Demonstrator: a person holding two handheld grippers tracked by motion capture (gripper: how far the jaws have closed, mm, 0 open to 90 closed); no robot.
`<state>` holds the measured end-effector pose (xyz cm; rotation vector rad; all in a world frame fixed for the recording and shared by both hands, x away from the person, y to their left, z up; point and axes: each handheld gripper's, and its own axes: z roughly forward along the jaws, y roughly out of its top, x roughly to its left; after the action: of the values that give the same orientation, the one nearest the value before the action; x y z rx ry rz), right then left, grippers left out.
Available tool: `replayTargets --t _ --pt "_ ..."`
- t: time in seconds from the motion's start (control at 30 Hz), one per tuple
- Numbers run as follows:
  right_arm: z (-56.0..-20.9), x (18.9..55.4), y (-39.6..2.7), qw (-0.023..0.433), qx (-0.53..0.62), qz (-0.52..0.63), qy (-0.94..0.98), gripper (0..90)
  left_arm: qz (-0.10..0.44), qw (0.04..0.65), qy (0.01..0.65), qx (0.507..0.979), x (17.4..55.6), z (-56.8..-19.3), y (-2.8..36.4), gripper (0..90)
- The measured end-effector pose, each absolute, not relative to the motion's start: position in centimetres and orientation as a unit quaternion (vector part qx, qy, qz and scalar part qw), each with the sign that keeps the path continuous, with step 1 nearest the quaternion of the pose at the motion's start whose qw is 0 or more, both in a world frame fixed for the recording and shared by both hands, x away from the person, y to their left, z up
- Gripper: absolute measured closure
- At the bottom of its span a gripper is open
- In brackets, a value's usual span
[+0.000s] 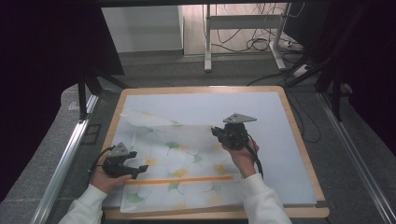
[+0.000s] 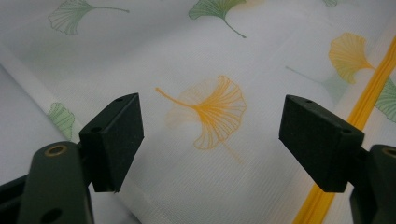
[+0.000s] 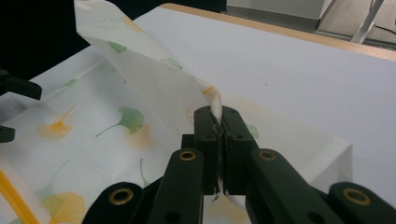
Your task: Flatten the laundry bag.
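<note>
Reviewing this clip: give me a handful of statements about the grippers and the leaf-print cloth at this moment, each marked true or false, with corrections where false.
1. The right gripper is shut on a lifted edge of the cloth. True.
2. The left gripper is clamped on the cloth. False: its jaws stand wide open over the cloth, with nothing between the pads.
3. The cloth bears green and yellow leaf prints and an orange stripe. True.
4. The cloth lies fully flat on the table. False: the part held by the right gripper is raised and folded over.
5. The cloth hangs over the table's far edge. False: it lies on the near half, well short of the far edge.
</note>
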<state>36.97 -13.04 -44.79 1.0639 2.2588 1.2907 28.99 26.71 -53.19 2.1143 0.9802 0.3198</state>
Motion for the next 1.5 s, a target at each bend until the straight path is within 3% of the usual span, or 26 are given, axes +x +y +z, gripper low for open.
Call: replayTargets --t 0.93,1.5 --pt "-45.0 42.0 -13.9 0.182 0.414 0.427 0.783 85.9 0.123 0.388 0.383 0.83 28.9 -53.2 26.7 22.0" --pt "-47.1 44.8 -14.6 0.187 0.45 0.422 0.765 85.7 0.121 0.39 0.384 0.828 29.0 -53.2 26.8 22.0"
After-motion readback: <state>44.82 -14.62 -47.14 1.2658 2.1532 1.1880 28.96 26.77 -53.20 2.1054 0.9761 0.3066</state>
